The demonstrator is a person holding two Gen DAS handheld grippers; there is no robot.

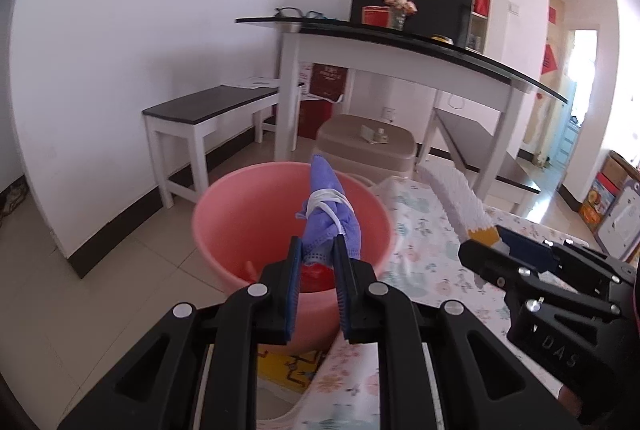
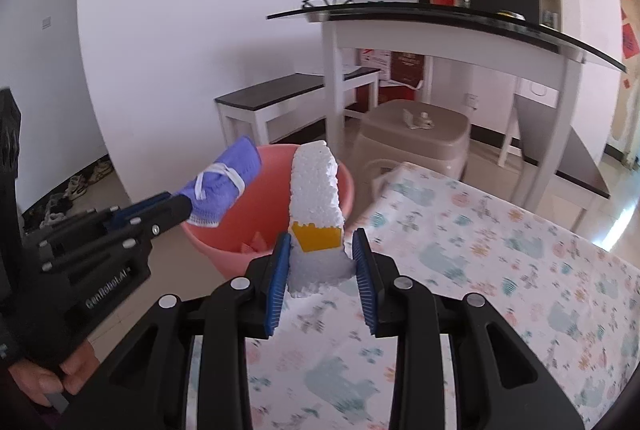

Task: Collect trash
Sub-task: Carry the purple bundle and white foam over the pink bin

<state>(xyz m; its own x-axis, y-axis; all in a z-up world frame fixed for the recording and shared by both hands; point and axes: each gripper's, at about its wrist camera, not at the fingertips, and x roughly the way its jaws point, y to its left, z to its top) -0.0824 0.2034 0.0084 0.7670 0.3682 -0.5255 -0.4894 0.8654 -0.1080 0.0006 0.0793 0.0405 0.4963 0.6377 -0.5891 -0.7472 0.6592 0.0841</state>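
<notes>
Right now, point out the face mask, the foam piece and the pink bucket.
face mask [image 1: 326,207]: left wrist view, elastic strap wrapped around its middle.
foam piece [image 2: 316,185]: right wrist view, white face above the yellow tape.
pink bucket [image 1: 248,213]: left wrist view, inner wall.

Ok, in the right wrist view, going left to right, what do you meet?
Left gripper holding a rolled purple face mask → pink plastic basin → white foam block with yellow label → beige plastic stool.

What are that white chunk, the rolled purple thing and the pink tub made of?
White chunk: likely polystyrene foam, beaded matte surface, ragged edges. Purple roll: probably a nonwoven face mask, pleated, bound by its white elastic loop. Pink tub: apparently plastic, smooth and slightly glossy.
</notes>
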